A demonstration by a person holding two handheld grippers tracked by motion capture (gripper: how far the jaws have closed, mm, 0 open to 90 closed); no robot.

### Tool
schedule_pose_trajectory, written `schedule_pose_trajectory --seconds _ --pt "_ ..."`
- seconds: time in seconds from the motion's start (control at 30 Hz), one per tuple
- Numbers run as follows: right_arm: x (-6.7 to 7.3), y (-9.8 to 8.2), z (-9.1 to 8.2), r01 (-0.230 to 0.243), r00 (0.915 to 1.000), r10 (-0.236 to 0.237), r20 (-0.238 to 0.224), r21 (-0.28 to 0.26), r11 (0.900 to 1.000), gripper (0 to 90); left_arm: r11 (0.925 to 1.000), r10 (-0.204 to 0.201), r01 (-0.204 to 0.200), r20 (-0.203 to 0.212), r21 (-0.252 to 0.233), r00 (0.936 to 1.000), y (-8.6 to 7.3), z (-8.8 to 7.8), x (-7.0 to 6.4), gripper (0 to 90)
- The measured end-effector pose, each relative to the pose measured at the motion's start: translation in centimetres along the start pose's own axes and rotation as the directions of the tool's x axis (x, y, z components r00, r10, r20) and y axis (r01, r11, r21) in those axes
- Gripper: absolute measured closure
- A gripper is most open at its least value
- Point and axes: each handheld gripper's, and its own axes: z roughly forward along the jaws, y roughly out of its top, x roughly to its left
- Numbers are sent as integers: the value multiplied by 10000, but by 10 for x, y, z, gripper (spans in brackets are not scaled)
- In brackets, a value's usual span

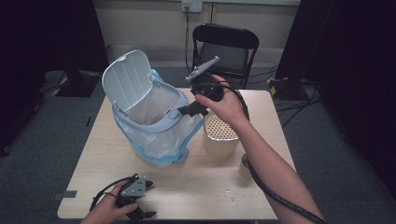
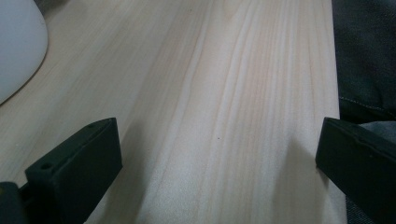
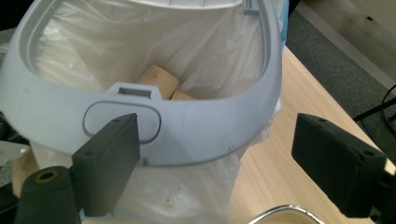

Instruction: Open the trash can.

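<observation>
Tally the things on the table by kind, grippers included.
Lidded bins with liner bag: 1, lid up
Beige perforated-top containers: 1
Tape rolls: 1, partly behind the forearm
Grippers: 2, left gripper resting on the table, right gripper at the bin's rim
Total: 5

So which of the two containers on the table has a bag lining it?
The grey lidded bin, lid flipped up, clear bag folded over its rim. The beige canister to its right has a perforated top and no bag.
</observation>
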Motion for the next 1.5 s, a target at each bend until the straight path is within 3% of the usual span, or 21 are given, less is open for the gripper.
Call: schedule_pose_trajectory --seconds 0.5,1.03,1.5 --pt "1 -30 -22 -454 9989 450 -89 -447 9980 144 9999 -19 19 1 -110 10000 0 1 0 0" --pt "-3 -64 -25 -866 9962 863 -107 -401 9954 144 10000 -58 57 -36 -80 10000 0 1 0 0" --pt "-4 -89 -39 -1097 9940 1096 -48 -574 9923 144 9999 -30 30 -17 -156 10000 0 1 0 0"
